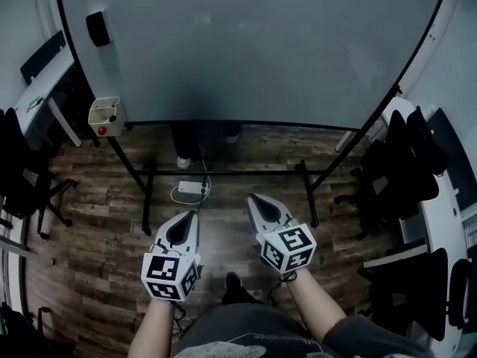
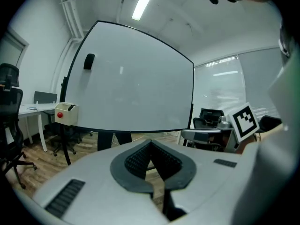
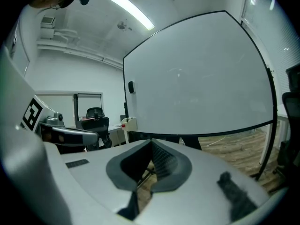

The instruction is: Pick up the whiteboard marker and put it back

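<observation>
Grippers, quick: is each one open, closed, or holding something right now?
Left gripper: closed, holding nothing.
Right gripper: closed, holding nothing.

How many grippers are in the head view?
2. The left gripper is low, left of centre; the right gripper is beside it, right of centre. Both are shut, empty, and aimed toward the whiteboard. None seem hidden.
</observation>
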Demonstrator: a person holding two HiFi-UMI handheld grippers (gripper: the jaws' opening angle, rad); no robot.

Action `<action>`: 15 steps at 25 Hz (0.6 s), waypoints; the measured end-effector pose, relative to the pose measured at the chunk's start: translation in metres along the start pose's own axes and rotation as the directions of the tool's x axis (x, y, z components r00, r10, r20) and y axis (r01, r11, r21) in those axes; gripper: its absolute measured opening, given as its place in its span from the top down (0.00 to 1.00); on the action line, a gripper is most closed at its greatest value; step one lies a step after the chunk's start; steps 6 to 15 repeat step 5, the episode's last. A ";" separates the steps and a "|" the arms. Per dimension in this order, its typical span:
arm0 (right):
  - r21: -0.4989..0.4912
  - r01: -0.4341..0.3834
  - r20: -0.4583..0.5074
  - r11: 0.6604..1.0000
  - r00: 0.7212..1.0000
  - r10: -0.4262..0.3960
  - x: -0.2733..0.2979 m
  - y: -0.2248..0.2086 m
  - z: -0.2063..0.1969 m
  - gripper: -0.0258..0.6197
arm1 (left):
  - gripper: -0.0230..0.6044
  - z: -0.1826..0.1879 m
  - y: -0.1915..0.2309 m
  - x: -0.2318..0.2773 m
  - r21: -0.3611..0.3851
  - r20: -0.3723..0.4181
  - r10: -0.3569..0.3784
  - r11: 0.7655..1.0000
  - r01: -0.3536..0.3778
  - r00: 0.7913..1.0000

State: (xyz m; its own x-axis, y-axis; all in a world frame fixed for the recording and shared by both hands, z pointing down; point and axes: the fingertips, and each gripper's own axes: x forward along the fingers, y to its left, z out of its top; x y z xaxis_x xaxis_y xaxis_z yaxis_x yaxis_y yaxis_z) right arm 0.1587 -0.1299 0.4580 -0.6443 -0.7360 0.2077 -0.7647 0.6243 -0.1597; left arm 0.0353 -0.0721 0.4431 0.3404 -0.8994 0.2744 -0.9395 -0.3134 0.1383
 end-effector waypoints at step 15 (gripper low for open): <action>0.007 0.003 0.009 1.000 1.000 -0.003 -0.033 0.033 -0.010 0.93 | 0.94 -0.014 -0.014 -0.042 -0.001 0.007 -0.006 1.000 0.006 1.000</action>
